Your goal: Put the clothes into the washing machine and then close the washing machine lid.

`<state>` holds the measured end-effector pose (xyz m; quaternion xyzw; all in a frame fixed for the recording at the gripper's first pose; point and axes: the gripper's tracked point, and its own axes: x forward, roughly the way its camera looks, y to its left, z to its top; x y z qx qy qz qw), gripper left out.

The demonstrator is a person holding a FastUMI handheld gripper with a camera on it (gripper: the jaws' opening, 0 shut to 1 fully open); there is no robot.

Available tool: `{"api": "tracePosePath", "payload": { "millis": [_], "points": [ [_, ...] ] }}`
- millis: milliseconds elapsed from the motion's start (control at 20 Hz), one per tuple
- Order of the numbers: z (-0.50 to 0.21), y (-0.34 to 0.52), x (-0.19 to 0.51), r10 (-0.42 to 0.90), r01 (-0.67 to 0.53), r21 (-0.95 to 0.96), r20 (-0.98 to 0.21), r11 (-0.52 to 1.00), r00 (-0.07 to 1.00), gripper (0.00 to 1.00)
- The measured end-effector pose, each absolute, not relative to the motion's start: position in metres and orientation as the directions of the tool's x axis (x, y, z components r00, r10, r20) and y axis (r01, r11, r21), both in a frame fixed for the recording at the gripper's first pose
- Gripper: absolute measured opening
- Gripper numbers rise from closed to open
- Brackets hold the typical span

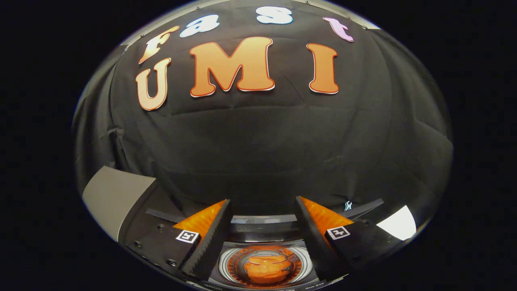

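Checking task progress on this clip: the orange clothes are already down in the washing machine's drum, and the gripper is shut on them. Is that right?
Not quite. The orange clothes do lie in the washing machine's drum, but the gripper is open, its fingers spread apart above the drum and holding nothing. The gripper view shows this.

No words, brand names or numbers can be read here. Two small signs show on the gripper (262, 200), whose fingers stand spread apart over the open washing machine (226, 264), holding nothing. A square coded tag (188, 236), a black pattern on white, sits on the upper face of one finger, and a matching second tag (338, 232) sits on the other. Each carries a blocky machine-readable pattern, not letters. On the machine's near edge, below the fingers, there are strips of faint print (214, 286), too small and blurred to make out.
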<state>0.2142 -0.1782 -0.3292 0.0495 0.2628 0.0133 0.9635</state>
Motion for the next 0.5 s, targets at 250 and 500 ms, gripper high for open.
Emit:
{"api": "tracePosePath", "payload": {
  "millis": [250, 500],
  "points": [
    [-0.335, -0.175, 0.183, 0.052, -0.006, 0.102, -0.459, 0.995, 0.887, 0.99],
    [-0.348, -0.174, 0.167, 0.048, 0.001, 0.108, -0.454, 0.994, 0.89, 0.99]
  ]
}}
